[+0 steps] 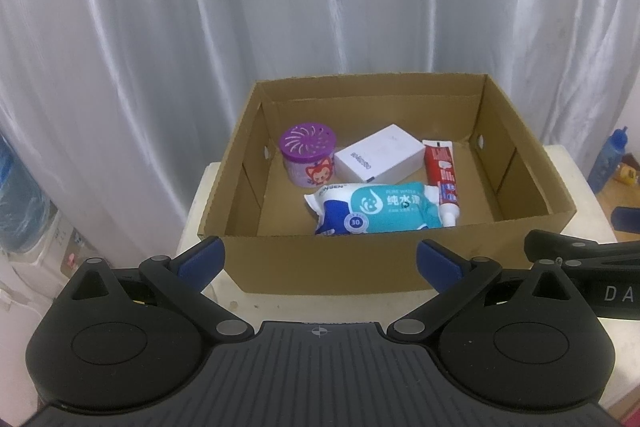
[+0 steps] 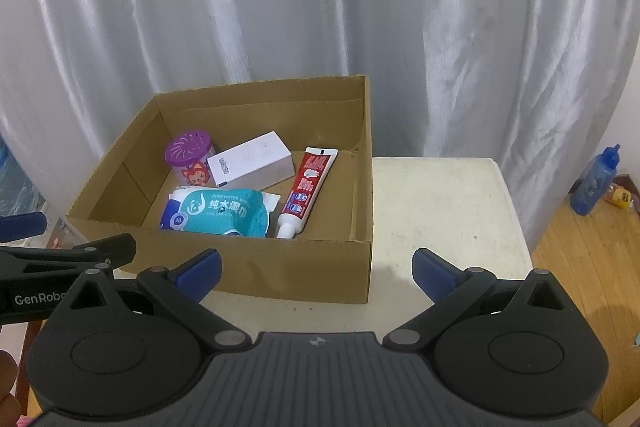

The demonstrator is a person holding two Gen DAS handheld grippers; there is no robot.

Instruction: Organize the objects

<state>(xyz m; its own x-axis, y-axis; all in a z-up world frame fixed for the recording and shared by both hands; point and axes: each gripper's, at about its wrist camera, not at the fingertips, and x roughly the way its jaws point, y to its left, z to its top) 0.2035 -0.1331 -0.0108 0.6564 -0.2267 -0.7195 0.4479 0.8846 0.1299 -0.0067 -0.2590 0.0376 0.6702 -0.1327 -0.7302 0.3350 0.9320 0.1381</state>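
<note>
Cardboard box (image 1: 320, 259), wipes pack (image 1: 376, 209) reading "PURE WATER", "GenRobo" left gripper (image 1: 318, 261)

The left gripper (image 1: 320, 259) is built of matte black plastic, with two rounded housings, each marked by a raised disc. Black linkage bars are joined by flat grey rivets, and the fingers (image 1: 202, 257) are tipped with blue pads. A ribbed dark grey plate with a small crosshair mark is set between the housings. The right gripper (image 2: 316, 261) is made alike. White lettering, seemingly "GenRobo", is printed on the left gripper's side, cut off in the right wrist view.
</note>
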